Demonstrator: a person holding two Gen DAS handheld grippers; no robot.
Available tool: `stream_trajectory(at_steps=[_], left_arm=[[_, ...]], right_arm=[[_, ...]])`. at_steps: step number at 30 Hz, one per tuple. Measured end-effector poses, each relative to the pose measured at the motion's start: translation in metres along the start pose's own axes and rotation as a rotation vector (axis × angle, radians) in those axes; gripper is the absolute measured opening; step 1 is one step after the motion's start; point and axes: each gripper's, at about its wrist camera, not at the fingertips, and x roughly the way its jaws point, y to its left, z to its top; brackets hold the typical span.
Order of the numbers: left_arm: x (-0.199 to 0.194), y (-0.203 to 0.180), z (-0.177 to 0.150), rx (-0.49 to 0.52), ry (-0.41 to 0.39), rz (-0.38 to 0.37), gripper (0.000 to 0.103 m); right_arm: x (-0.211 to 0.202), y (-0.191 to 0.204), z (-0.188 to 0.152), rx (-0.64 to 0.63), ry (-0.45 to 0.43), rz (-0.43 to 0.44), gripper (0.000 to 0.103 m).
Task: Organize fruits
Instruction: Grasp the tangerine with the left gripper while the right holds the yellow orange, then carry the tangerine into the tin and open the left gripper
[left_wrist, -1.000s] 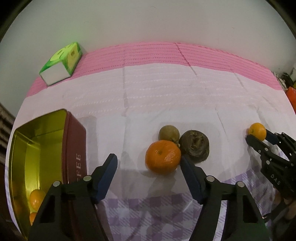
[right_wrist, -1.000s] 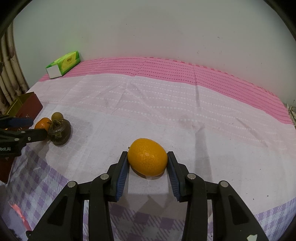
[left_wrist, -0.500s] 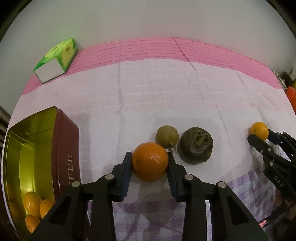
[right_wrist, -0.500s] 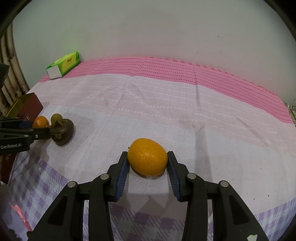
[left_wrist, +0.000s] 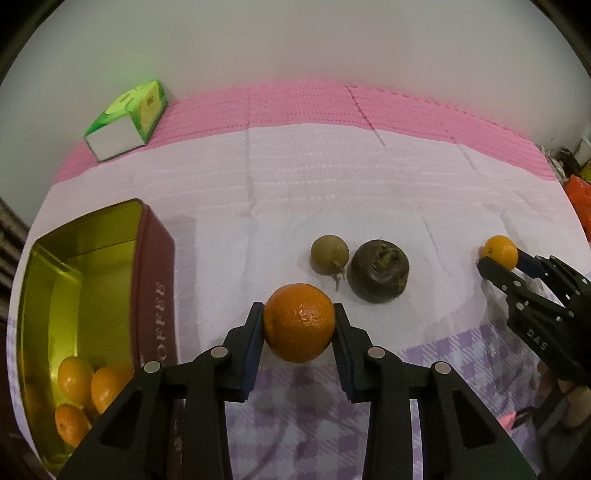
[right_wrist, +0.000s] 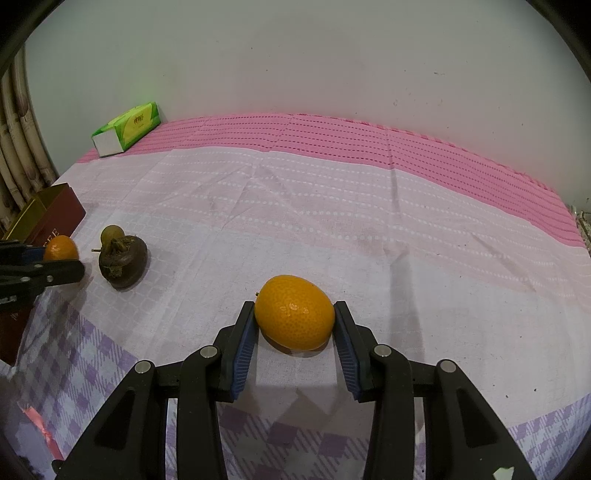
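Left gripper (left_wrist: 298, 325) has closed onto the orange (left_wrist: 299, 322) since the earlier frame; the right side is unchanged.

A second back the left jaws stand wide around the orange beside the small greenish fruit (left_wrist: 328, 254) and the dark brown fruit (left_wrist: 379, 271); now both blue pads press its sides and it sits apart from those two, seemingly just off the tablecloth (left_wrist: 332, 177), though lift is hard to confirm. Right gripper (right_wrist: 294, 325) is pinching the yellow-orange citrus (right_wrist: 294, 318), same spot, resting on or barely above the cloth. The open coffee tin (left_wrist: 155, 288), left of the held orange, already has several oranges (left_wrist: 75, 380) inside. Likely next: carry the orange to the tin. Two odd fruits remain unsorted.
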Motion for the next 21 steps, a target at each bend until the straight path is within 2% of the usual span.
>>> stream_trajectory(at_steps=[10,13,21], left_arm=[[-0.032,0.007,-0.009,0.007,-0.040,0.089,0.036],[-0.040,0.008,-0.013,0.024,-0.056,0.137,0.036],[-0.061,0.026,-0.021,0.008,-0.080,0.160,0.036]], right_arm=[[0.000,0.001,0.000,-0.001,0.000,-0.002,0.039],[0.001,0.001,0.000,-0.002,0.000,-0.003,0.039],[0.001,0.000,0.000,-0.002,0.000,-0.003,0.038]])
